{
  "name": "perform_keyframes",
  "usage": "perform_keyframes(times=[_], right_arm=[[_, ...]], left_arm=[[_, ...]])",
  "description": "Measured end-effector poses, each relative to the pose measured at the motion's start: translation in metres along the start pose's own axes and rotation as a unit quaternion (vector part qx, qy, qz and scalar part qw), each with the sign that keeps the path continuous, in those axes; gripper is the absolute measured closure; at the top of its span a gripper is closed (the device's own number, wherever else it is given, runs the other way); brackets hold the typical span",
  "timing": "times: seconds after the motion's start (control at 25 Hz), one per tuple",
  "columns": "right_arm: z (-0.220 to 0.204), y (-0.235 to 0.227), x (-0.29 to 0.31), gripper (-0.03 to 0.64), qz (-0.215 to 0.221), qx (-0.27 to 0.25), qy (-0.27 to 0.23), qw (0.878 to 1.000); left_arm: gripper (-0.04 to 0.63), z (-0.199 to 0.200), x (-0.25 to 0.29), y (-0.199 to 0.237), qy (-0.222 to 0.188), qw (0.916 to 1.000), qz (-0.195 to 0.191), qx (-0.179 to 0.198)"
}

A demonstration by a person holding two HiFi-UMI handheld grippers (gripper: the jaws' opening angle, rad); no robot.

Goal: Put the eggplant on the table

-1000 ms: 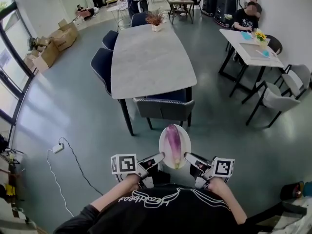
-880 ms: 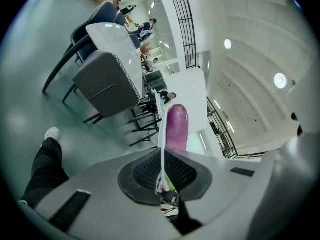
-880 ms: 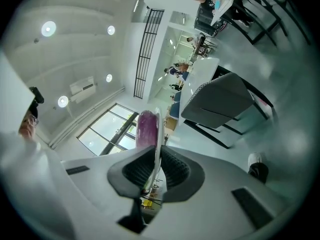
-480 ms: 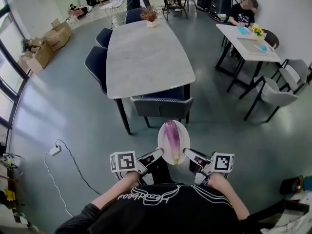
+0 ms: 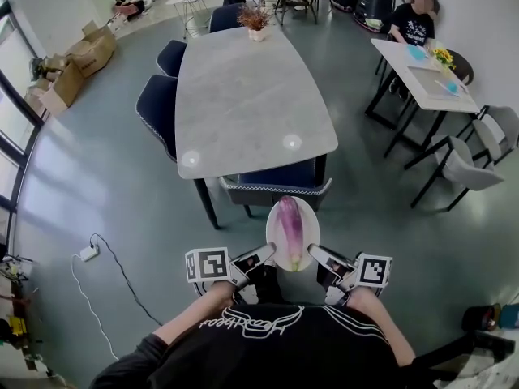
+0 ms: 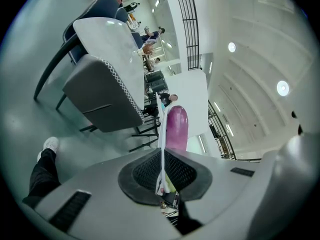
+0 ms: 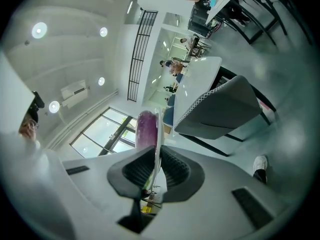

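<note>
Head view: eggplant (image 5: 290, 229), purple, long axis 12–6, lies on white oval plate (image 5: 273, 237), which is held in air above the floor (image 5: 122, 185). It sits just short of the big grey table (image 5: 243, 96) at 12, not on it yet. L claw (image 5: 266, 259) grips the plate rim at ~7 o'clock, R claw (image 5: 315, 254) at ~5 o'clock. Both are nearly closed, pads pinching the thin rim from both sides (clear in each gripper view). Plate's near end is covered by the claw tips, and the eggplant's stem end is hard to make out there. L gripper view: plate is edge-on, just a thin white line running 12–6 btwn the pads. Eggplant's lower part is hidden behind the pads, only the rounded purple tip shows above. R gripper view is the same: edge-on rim, purple tip at ~11 of it, rest blocked by the claw body. Chair (image 5: 276, 186) is tucked in at the table's near end, seat mostly under the tabletop, btwn plate and table. Potted plant (image 5: 258, 23) stands at the table's far end. Black shirt (image 5: 276, 347) fills the head view at 6. Hands are mostly hidden behind the claw bodies. Ppl at 1–2 o'clock are too small for detail.
</note>
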State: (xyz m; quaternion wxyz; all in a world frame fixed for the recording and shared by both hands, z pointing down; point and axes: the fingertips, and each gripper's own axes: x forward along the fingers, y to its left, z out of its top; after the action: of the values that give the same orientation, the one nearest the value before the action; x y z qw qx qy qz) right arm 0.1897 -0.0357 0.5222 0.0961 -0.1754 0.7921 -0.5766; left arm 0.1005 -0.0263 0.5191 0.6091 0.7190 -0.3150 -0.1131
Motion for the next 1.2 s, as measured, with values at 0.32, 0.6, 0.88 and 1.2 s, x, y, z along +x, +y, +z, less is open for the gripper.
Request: perform_keyframes(times=[0.32,0.6,0.88,1.2], right_arm=[[0.063,-0.008,0.073,0.572,0.002,0.003,0.016,1.0],[0.11,-0.013,0.135,0.572,-0.004,0.01,0.019,1.0],[0.153,-0.018,0.188,0.572,-0.012,-0.003,0.018,1.0],[0.183,-0.017,0.229,0.572,-0.016,-0.016,0.011,1.0]], left_arm=[[0.574,0.091,0.014,0.013,-0.013,0.9998,0.003,-0.016],[0.574,0.167,0.021,0.023,-0.019,0.9996,0.001,-0.022],[0.575,0.236,0.031,0.034,-0.024,0.9994,-0.011,-0.023],[0.574,0.286,0.035,0.043,-0.023,0.9988,-0.034,-0.028]])
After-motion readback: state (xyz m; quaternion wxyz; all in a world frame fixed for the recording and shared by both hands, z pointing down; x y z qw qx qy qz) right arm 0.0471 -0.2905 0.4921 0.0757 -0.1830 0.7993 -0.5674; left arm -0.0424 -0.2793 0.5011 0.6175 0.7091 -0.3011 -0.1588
